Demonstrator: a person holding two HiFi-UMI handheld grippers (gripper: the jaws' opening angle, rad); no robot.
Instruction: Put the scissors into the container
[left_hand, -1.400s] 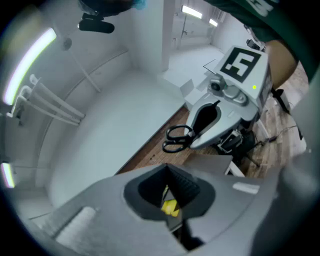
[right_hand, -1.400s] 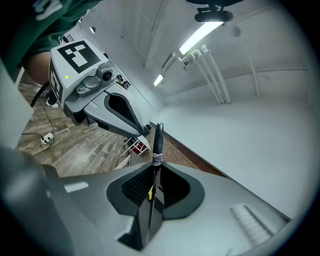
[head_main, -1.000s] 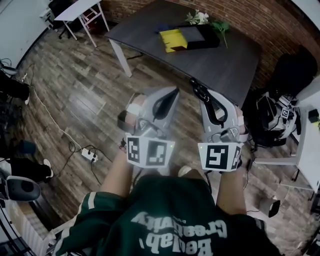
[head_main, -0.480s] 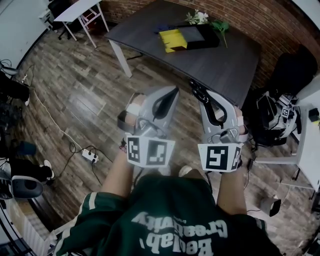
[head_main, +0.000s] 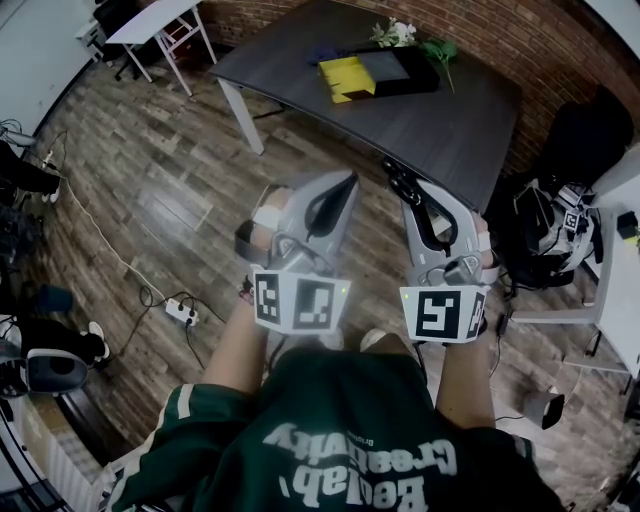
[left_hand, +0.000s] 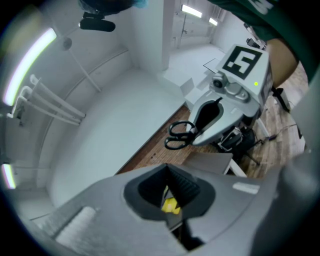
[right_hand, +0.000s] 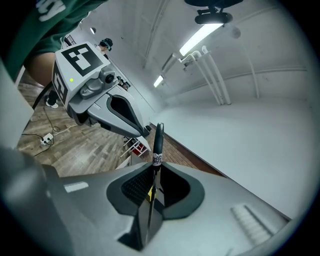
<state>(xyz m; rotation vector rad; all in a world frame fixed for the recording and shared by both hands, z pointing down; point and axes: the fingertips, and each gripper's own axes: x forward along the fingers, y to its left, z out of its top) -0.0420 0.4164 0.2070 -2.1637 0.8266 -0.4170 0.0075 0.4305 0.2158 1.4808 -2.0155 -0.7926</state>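
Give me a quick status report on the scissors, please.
Left gripper shut, empty. Right gripper shut on scissors, held up in the air. Black container on dark table ahead, not yet reached. Path looks clear.

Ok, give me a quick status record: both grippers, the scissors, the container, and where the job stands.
right gripper: shut on the black-handled scissors, handle loops sticking out ahead of the jaws
left gripper: jaws together, nothing held
container: yellow and black container on the dark grey table, well ahead of both grippers
also on table: white flowers with green leaves, beside the container
gripper position: side by side over the wooden floor, short of the table
job status: scissors picked up, not yet in the container
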